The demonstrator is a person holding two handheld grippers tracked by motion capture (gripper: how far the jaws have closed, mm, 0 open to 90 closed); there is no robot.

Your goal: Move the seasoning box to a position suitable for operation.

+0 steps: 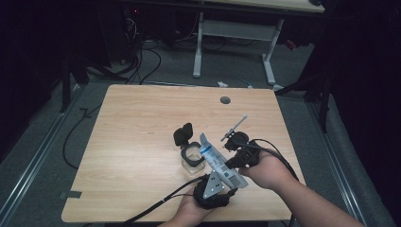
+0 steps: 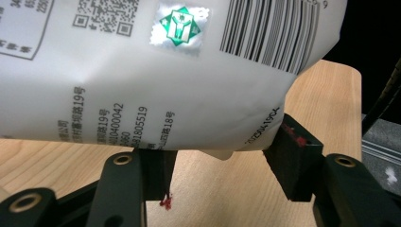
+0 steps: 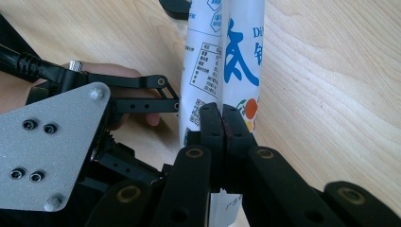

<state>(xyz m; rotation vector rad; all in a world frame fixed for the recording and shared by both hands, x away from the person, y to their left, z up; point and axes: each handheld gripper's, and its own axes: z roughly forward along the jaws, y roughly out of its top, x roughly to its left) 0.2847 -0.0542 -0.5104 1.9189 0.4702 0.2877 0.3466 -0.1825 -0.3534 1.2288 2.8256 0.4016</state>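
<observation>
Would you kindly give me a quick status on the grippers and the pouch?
Right gripper shut on pouch. Left gripper grips its bottom end. Pouch tilted toward open jar. Nothing in the way.

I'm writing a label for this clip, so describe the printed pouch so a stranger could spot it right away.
On the pale wooden table, look near the front edge, right of the clear glass jar with its black flip lid. The white plastic pouch slants above it, held between two black tools; only it carries blue lettering and a barcode.
</observation>
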